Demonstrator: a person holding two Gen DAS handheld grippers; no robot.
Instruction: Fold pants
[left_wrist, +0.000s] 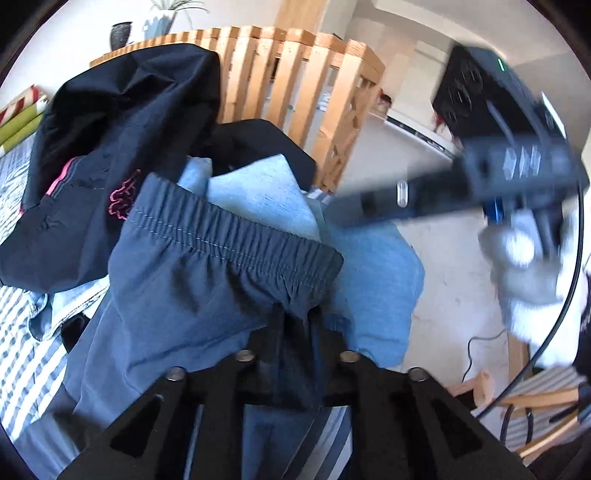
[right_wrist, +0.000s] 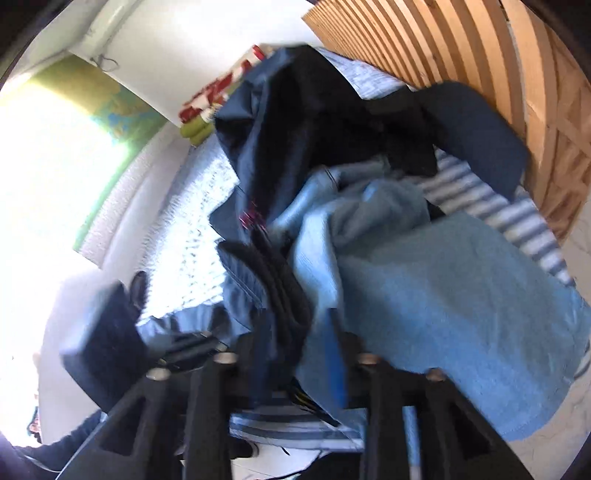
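Observation:
Blue-grey pants with a gathered elastic waistband hang in front of the left wrist camera. My left gripper is shut on a bunched fold just below that waistband. My right gripper, blurred and held by a gloved hand, reaches in from the right toward the waistband's far end. In the right wrist view a dark band of the pants runs between the fingers of the right gripper, which looks shut on it through the blur. The left gripper shows as a dark blurred block at the lower left.
A dark navy garment with a pink logo and light blue clothes are piled on striped bedding. A wooden slatted rail stands behind. A light blue cloth drapes over my right finger. Wooden sticks and a cable lie at the lower right.

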